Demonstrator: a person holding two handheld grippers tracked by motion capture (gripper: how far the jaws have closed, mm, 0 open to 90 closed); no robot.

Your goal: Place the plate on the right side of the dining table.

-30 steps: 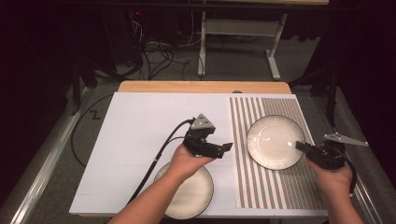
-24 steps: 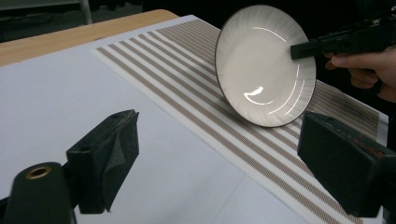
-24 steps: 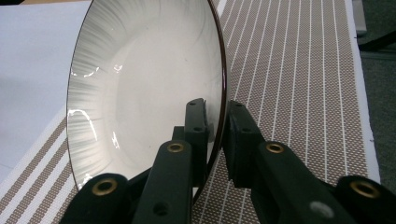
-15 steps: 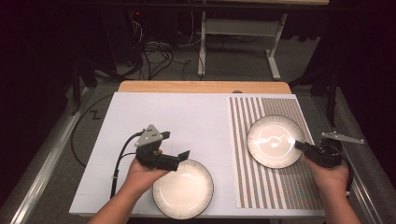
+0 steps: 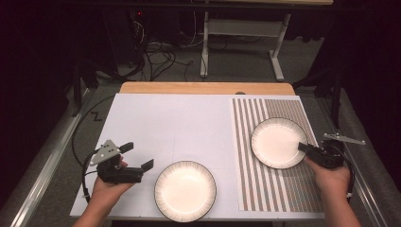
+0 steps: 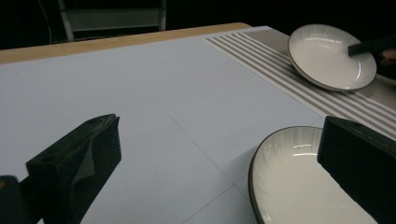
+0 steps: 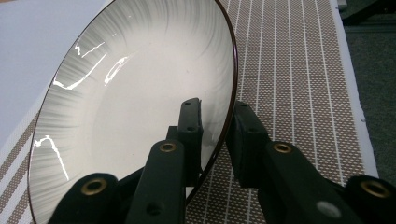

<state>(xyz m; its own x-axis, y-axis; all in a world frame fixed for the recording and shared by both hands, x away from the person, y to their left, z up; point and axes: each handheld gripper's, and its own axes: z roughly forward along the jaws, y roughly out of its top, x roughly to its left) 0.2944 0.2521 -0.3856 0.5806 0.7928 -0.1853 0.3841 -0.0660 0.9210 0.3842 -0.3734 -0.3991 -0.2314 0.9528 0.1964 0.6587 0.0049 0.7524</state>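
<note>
Since a second ago the left hand-held gripper (image 5: 137, 157) has swung from above the middle of the bench (image 5: 170, 123) out to its left front part, and now hangs there with its jaws wide apart and nothing between them. In its own view the near plate (image 6: 299, 186) lies just past the right jaw, not touched. That plate sits on the white sheet (image 5: 156, 118) near the front edge, uncovered now that the hand has gone from over it.

On the other side, the right hand-held gripper (image 5: 305, 147) has stayed put, clamped on the rim of the far plate (image 5: 276, 142): one jaw lies inside the dish, the other outside under the lip, as the right gripper view shows (image 7: 217, 133). This plate rests on the striped mat (image 5: 279, 189) at the right of the bench and looks tipped up on the gripped side.

Both plates look like glazed ceramic: stiff, fairly heavy for a pinch hold, brittle and slick. A rim grip, as here, is probably the only place to take one, with the jaws well over the lip. Held at one edge, the plate's weight will likely lever against the pads, so it could slip or swing. The mat's weave should resist sliding better than the smooth sheet.
</note>
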